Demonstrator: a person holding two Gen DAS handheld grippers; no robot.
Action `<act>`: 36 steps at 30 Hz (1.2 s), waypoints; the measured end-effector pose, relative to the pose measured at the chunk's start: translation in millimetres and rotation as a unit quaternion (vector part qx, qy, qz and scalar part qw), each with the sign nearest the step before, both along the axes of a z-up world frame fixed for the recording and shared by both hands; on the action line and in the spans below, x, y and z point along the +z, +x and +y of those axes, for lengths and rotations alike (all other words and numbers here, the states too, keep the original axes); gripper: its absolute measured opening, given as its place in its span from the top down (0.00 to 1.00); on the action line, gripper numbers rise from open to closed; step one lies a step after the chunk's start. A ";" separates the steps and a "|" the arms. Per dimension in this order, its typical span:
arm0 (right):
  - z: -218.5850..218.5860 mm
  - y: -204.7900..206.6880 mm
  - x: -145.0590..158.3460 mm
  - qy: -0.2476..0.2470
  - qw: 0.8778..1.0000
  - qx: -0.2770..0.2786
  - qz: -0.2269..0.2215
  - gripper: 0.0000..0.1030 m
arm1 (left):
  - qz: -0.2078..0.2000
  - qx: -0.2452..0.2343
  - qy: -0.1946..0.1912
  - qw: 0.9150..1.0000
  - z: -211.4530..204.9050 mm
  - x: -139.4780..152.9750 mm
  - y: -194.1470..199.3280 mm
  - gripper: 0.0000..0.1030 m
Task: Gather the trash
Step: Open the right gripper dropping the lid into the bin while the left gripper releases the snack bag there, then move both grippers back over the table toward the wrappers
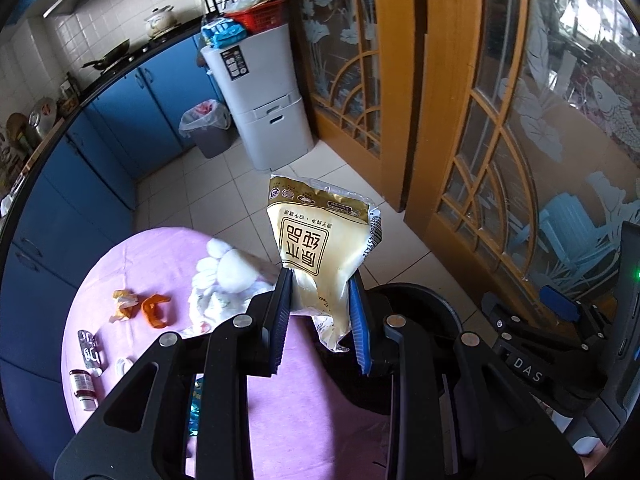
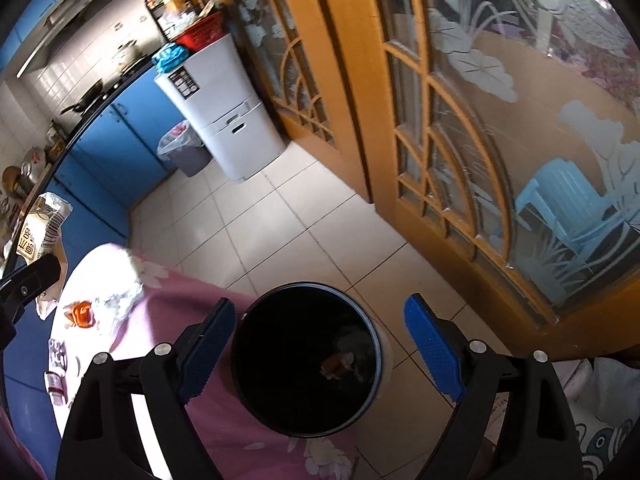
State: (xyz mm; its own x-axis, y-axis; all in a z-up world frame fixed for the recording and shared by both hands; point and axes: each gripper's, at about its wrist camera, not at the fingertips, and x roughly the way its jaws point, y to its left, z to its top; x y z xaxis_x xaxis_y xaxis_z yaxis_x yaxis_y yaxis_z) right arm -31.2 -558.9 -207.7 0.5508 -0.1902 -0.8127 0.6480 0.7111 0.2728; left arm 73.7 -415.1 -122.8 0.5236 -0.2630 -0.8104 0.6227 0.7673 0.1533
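My left gripper (image 1: 320, 276) is shut on a yellow food wrapper (image 1: 316, 236) with Chinese print and holds it in the air past the edge of the pink-clothed table (image 1: 280, 420), near the black bin (image 1: 420, 300). The wrapper also shows at the far left of the right wrist view (image 2: 40, 232). My right gripper (image 2: 320, 312) is open and empty above the round black trash bin (image 2: 308, 364), which has some trash at its bottom. Orange peels (image 1: 140, 306), a foil packet (image 1: 89, 350), a small bottle (image 1: 82, 390) and crumpled tissue (image 1: 224, 276) lie on the table.
A grey bin with a liner (image 1: 206, 128) and a white cabinet (image 1: 264, 96) stand by the blue kitchen cupboards (image 1: 80, 184). Wooden glass doors (image 2: 460, 120) run along the right. The floor is pale tile (image 2: 300, 224).
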 end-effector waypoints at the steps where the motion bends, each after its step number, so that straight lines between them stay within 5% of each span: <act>1: -2.1 -2.9 -0.2 -0.001 1.000 -0.005 0.000 0.18 | 0.000 -0.003 0.000 1.000 -2.7 -0.1 -1.4 0.72; 5: -12.5 -14.3 -1.0 0.001 1.000 -0.022 -0.003 0.18 | 0.000 -0.016 0.004 1.000 -16.9 -1.9 -8.4 0.69; 7: -15.8 -18.2 -1.7 0.002 1.000 -0.028 -0.004 0.18 | 0.000 -0.016 0.008 1.000 -20.3 -2.6 -9.5 0.59; 9: -18.6 -21.6 -2.6 0.003 0.999 -0.031 -0.005 0.18 | -0.001 -0.017 0.004 1.000 -22.9 -3.1 -10.1 0.25; 10: -20.2 -23.6 -3.3 0.004 0.999 -0.034 -0.006 0.18 | -0.003 -0.017 -0.001 1.000 -23.1 -2.4 -10.9 0.22; 36: 3.9 -7.7 2.3 0.002 1.000 -0.005 -0.005 0.18 | -0.003 0.004 0.000 1.000 -2.5 -1.1 0.3 0.21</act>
State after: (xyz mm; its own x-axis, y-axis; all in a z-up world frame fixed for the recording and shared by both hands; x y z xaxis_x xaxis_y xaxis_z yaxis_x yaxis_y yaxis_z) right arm -38.8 -555.1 -205.4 0.5574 -0.1919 -0.8077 0.6519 0.7036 0.2827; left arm 74.0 -417.6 -123.9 0.5314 -0.2591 -0.8065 0.6152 0.7725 0.1571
